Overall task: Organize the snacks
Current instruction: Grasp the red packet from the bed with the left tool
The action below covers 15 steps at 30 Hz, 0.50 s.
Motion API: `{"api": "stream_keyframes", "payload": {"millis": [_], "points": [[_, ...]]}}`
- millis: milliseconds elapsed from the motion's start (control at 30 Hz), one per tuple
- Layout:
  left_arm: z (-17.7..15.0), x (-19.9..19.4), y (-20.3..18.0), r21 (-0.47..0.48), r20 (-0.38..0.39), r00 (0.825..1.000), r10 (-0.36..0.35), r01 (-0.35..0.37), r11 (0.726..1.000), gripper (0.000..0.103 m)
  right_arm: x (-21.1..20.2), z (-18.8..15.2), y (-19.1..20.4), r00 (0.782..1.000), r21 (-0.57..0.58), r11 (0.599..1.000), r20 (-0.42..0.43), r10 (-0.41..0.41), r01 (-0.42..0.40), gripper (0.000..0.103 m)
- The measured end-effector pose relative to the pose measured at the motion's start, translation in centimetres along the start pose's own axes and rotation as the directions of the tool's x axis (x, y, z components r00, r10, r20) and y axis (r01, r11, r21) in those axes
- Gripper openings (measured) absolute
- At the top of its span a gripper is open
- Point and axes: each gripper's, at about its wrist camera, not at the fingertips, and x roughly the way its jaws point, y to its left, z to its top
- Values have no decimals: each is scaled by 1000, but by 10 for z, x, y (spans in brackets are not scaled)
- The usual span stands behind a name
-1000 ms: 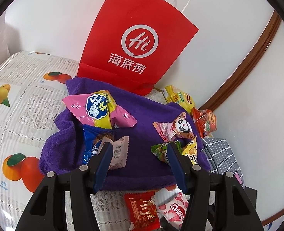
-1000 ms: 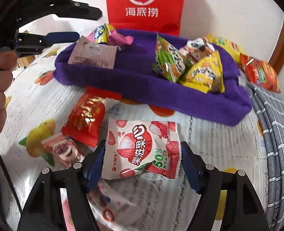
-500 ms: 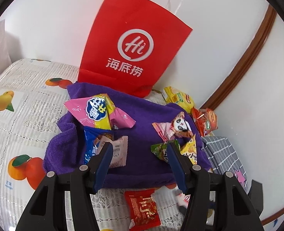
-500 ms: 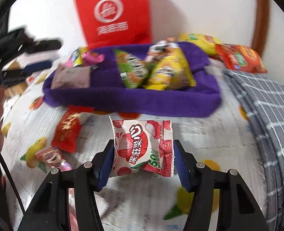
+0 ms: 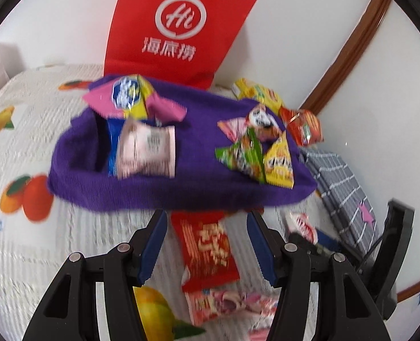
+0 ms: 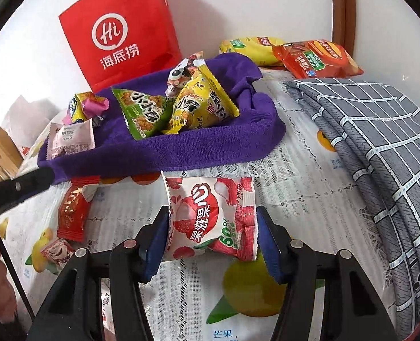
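Purple towel middle lies bare — snack packets crowd both ends.

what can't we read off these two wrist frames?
- Left wrist view: motion blur smears print on the red foil snack packet between the left gripper fingers.
- Same view: pink wrapped candy partly hidden behind a finger.
- Right wrist view: right gripper grips the white lychee jelly pack; pads hidden.

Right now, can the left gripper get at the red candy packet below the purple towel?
Probably yes. The left gripper is empty with its jaws apart, and the red candy packet lies flat on the fruit-print cloth right between them, uncovered. The purple towel only borders its far end.
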Motion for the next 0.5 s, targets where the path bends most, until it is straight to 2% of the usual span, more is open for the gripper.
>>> {"api": "stream_keyframes", "payload": {"millis": [133, 267, 367, 500], "points": [[-8, 13, -4, -4, -52, 999, -4, 4, 1000, 58, 1, 0, 4, 1000, -21, 999, -5, -25, 25, 59], [-12, 26, -13, 36, -92, 995, 41, -38, 999, 59, 1, -1, 2, 1000, -9, 1000, -2, -11, 11, 59], [-13, 33, -16, 52, -106, 992, 63, -58, 997, 59, 1, -1, 1, 1000, 1, 1000, 0, -3, 3, 59], [-14, 35, -20, 80, -85, 992, 96, -89, 993, 61, 1, -1, 0, 1000, 6, 1000, 1, 1, -1, 59]]}}
